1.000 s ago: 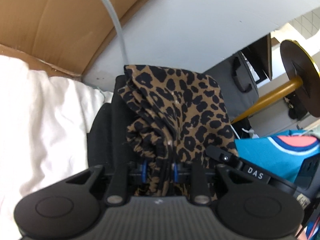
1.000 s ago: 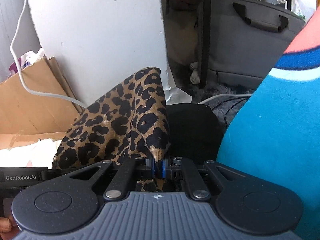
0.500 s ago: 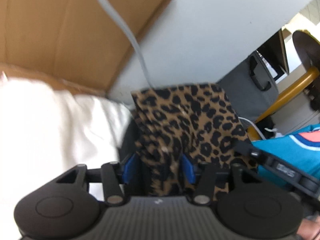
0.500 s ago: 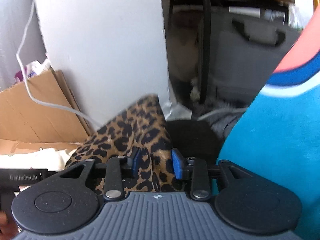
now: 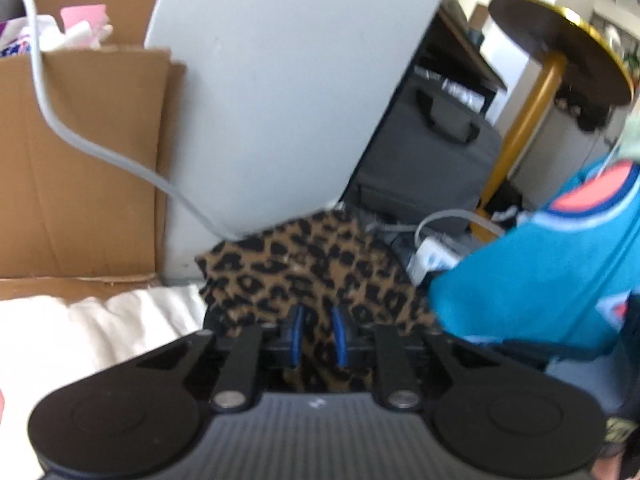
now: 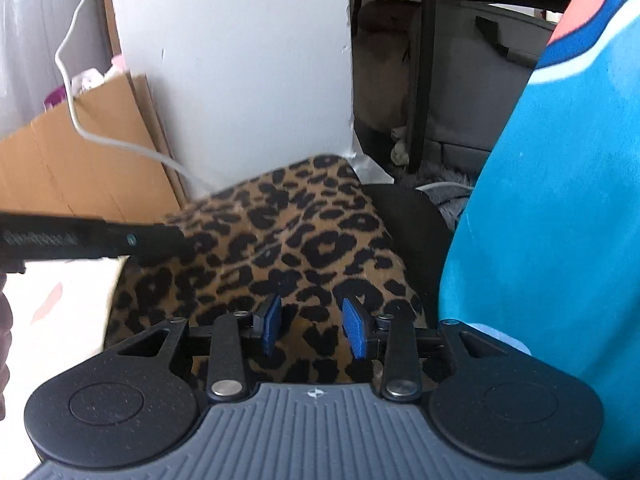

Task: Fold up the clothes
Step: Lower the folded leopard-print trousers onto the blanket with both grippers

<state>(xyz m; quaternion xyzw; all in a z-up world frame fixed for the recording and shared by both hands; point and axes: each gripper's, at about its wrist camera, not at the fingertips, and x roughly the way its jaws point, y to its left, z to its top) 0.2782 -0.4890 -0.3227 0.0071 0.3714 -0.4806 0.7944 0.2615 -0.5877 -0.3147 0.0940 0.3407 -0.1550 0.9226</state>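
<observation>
Right now one leopard cloth (image 6: 296, 236) lies bunched on a dark seat (image 6: 412, 216), with white bedding (image 5: 92, 320) to its left and one blue garment (image 6: 552, 208) hanging close on its right. Two grippers work at it. At the right gripper (image 6: 312, 326) the two blue pads (image 6: 354, 330) stand apart with a clear gap, poised just over the near edge of the cloth and gripping nothing. At the left gripper (image 5: 318, 334) the pads are narrower, with a fold of the leopard cloth running between them; whether they pinch it or only straddle it I cannot tell, the view being blurred. The left gripper's black finger also reaches in from the left in the right wrist view, its tip on the cloth. Behind stand one white panel (image 5: 280, 92), one cardboard box (image 5: 84, 160) with one white cable (image 5: 100, 148) trailing across it, one grey bag (image 5: 432, 160), and one round stool (image 5: 560, 52) on a yellow post.
</observation>
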